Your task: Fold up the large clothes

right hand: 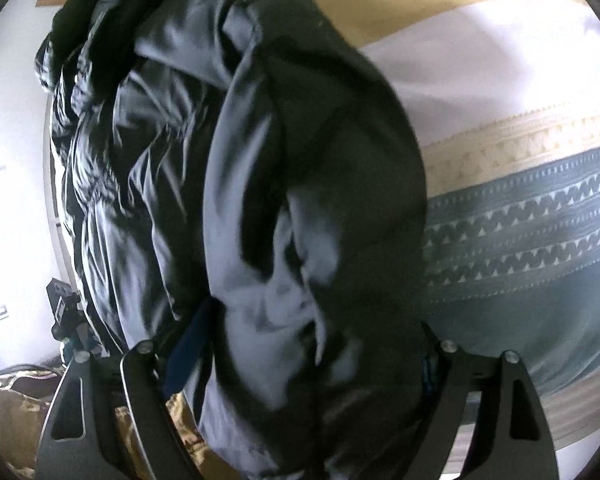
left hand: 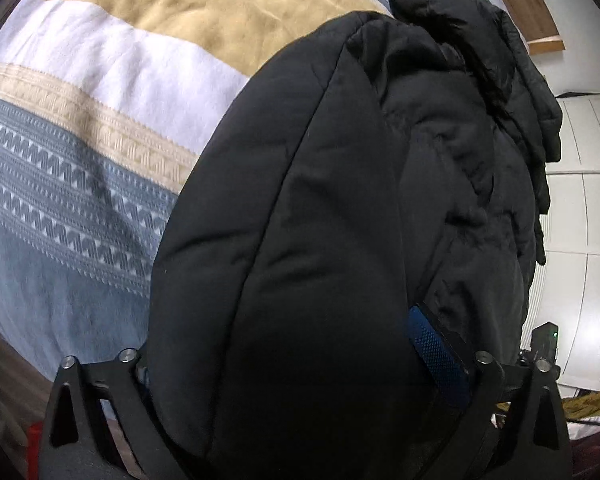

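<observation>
Both tools clench the black jacket [left hand: 300,260]; only the left tool [left hand: 300,380] view shows white cupboards [left hand: 588,208].

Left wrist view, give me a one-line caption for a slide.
Left gripper fingers straddle a thick fold of a black puffer jacket above a striped blanket.

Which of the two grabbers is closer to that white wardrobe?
Left, I'd judge. The left gripper, with the black puffy jacket bunched between its fingers, has the white wardrobe just off its right side. The right gripper also grips the jacket; that side faces the striped blanket.
</observation>
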### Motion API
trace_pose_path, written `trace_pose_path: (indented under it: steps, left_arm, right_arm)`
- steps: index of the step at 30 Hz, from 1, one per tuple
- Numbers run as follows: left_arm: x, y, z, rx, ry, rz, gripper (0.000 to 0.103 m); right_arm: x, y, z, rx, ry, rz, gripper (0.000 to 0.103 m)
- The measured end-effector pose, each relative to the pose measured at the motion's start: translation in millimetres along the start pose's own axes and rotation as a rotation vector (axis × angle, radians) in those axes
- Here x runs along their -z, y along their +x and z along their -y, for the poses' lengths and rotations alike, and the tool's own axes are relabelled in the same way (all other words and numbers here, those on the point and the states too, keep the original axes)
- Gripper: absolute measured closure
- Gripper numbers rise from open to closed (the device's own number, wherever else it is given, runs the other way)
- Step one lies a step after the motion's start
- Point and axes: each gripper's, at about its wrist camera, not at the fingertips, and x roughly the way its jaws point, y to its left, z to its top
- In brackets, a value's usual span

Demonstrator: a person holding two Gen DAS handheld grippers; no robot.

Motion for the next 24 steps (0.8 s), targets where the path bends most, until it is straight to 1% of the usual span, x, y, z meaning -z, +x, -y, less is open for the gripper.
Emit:
trace_pose_path:
  steps: [1, 3, 4, 5, 6, 7, 8, 9, 10, 11, 12, 13, 14, 15, 16, 18, 24]
  left_arm:
    - [3.0, 0.4, 1.2, 0.004, -0.008, 0.002, 0.012]
    - [0.9, -0.1, 3.0, 0.014, -0.019, 0.002, 0.027]
    - [-1.1, -1.5, 4.7, 0.021, -0.021, -0.001, 0.031]
    - [-0.9, -2.4, 5.7, 0.028, -0.021, -0.002, 0.038]
    - [-0.7, -3.5, 7.0, 0.038, -0.022, -0.004, 0.044]
    - [-1.9, -5.2, 7.0, 0.045, -0.022, -0.007, 0.047]
    - [-2.2, -7.2, 5.3, 0.05, -0.022, -0.009, 0.052]
    - [-2.6, -6.2, 7.8, 0.052, -0.02, -0.011, 0.058]
    - [-3.5, -6.2, 10.7, 0.052, -0.016, -0.012, 0.061]
    - [-4.2, -6.2, 13.1, 0.054, -0.013, -0.012, 0.067]
    - [-5.1, -6.9, 15.0, 0.058, -0.009, -0.011, 0.075]
    - [-5.1, -7.9, 19.1, 0.063, -0.003, -0.008, 0.079]
    - [-6.1, -9.4, 20.8, 0.063, 0.003, -0.004, 0.084]
    - [-6.9, -11.0, 24.5, 0.063, 0.007, 0.004, 0.088]
    - [-7.8, -10.5, 28.6, 0.066, 0.006, 0.012, 0.089]
    - [-11.2, -14.3, 32.9, 0.082, -0.009, 0.035, 0.092]
    - [-30.1, -29.6, 48.3, 0.118, -0.026, 0.1, 0.093]
  right_arm:
    - [0.5, 0.1, -1.6, 0.01, -0.005, -0.007, 0.02]
    - [2.6, 1.3, -5.4, 0.023, -0.014, -0.019, 0.022]
    - [3.2, 1.5, -7.6, 0.03, -0.022, -0.027, 0.027]
    - [1.9, 2.5, -11.0, 0.033, -0.025, -0.031, 0.03]
    - [5.9, 4.5, -19.8, 0.033, -0.026, -0.034, 0.038]
    - [7.7, 5.0, -24.2, 0.029, -0.027, -0.037, 0.046]
    - [7.5, 2.2, -26.6, 0.022, -0.028, -0.038, 0.05]
    - [4.9, -1.1, -27.8, 0.017, -0.03, -0.041, 0.055]
    - [4.9, -1.7, -30.4, 0.013, -0.036, -0.044, 0.06]
    - [5.2, -2.3, -34.0, 0.008, -0.044, -0.047, 0.062]
    - [5.7, -2.9, -37.7, 0.003, -0.053, -0.049, 0.067]
    - [6.2, -4.6, -38.6, 0.001, -0.06, -0.05, 0.073]
    - [6.8, -6.6, -42.6, 0.002, -0.072, -0.049, 0.075]
    - [6.1, -8.7, -46.0, 0.003, -0.082, -0.047, 0.08]
    - [5.6, -11.0, -47.9, 0.004, -0.091, -0.044, 0.084]
    - [5.5, -16.3, -55.4, -0.009, -0.108, -0.031, 0.089]
    - [-4.6, -41.1, -67.9, -0.027, -0.14, 0.049, 0.092]
